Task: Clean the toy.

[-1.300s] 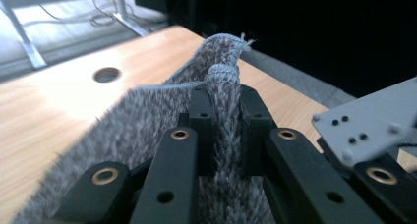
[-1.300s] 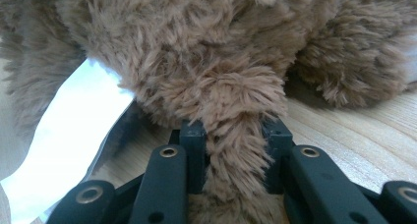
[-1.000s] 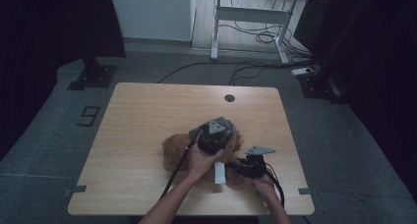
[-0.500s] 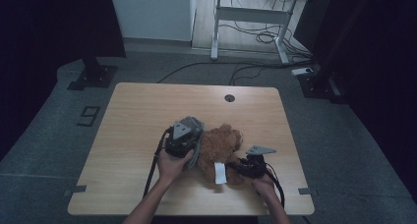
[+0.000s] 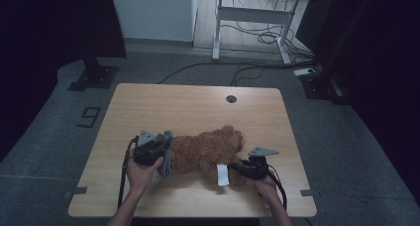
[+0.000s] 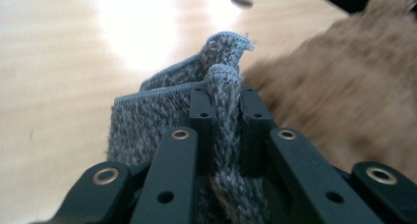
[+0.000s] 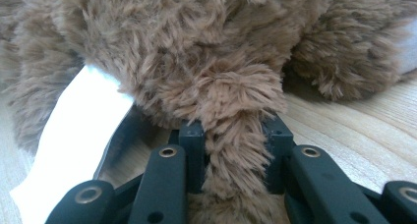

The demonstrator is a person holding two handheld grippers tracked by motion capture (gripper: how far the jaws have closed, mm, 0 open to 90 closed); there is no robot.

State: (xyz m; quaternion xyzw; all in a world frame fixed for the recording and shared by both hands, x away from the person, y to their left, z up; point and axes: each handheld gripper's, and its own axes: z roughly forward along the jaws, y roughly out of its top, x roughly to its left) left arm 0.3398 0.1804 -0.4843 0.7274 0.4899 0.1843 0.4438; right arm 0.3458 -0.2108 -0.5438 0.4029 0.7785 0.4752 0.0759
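Grippers both clamped: left gripper (image 6: 222,116) pinches grey knit garment (image 6: 162,111), right gripper (image 7: 235,135) grips teddy bear (image 5: 208,149) fur. Pulling harder could probably tear that knit.

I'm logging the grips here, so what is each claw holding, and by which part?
The left claw pinches the grey knitted garment by its hemmed edge. The right claw clamps a furry limb of the brown plush teddy bear.
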